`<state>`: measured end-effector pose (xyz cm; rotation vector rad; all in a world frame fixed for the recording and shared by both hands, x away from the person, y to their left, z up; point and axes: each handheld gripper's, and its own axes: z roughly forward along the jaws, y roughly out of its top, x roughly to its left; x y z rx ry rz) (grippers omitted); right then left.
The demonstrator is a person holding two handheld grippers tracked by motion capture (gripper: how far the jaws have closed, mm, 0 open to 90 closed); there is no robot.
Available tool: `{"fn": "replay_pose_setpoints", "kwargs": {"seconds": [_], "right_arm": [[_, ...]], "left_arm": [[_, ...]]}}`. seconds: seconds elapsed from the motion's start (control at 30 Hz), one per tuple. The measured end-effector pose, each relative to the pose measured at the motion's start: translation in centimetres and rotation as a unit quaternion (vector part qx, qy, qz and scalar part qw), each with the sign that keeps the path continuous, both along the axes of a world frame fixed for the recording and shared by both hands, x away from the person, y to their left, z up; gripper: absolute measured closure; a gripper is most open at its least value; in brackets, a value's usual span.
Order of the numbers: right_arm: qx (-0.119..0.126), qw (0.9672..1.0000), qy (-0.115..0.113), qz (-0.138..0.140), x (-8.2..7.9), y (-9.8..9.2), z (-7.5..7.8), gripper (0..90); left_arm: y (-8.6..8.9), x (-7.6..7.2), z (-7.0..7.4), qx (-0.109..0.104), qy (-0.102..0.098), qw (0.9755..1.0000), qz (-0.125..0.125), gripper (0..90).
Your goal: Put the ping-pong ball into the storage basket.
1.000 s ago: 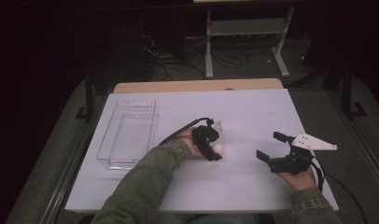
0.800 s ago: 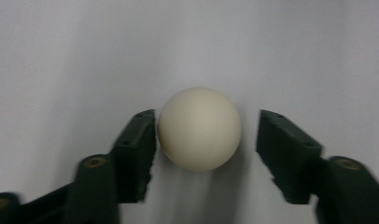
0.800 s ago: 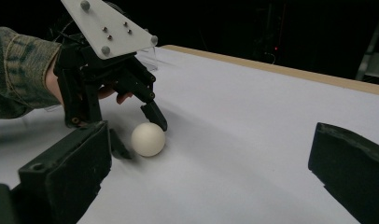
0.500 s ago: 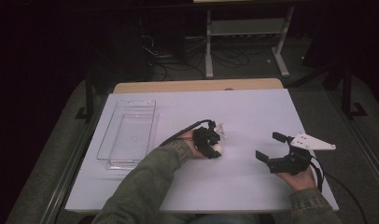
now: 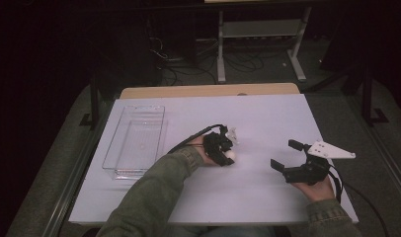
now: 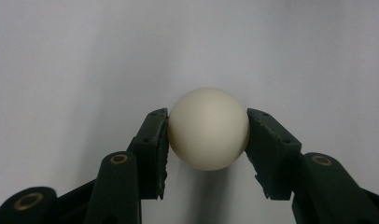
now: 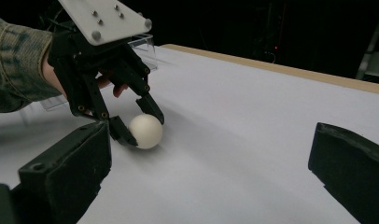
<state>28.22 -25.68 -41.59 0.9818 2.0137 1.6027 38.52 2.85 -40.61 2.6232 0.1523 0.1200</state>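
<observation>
Left gripper point(image 6: 207, 140) clamped on white ball point(image 6: 208, 129), pads against both sides, ball resting on white table point(image 5: 267, 118) near centre. Right gripper point(image 5: 283, 157) spread wide, nothing between jaws, well apart. Clear tray point(image 5: 136, 140) at left

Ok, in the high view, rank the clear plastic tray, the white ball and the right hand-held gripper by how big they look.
Largest to smallest:
1. clear plastic tray
2. right hand-held gripper, closer to the camera, so its rank is less sure
3. white ball, clamped in the left hand-held gripper
</observation>
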Motion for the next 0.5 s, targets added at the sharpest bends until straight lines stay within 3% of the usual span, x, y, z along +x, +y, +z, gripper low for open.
{"fn": "replay_pose_setpoints", "kwargs": {"seconds": [0.5], "right_arm": [[0.000,1.0000,-0.002,-0.001,0.0,0.0,0.0,0.0]], "left_arm": [[1.1,-0.3,2.7,-0.015,-0.015,0.9997,0.009,50.6]]}}
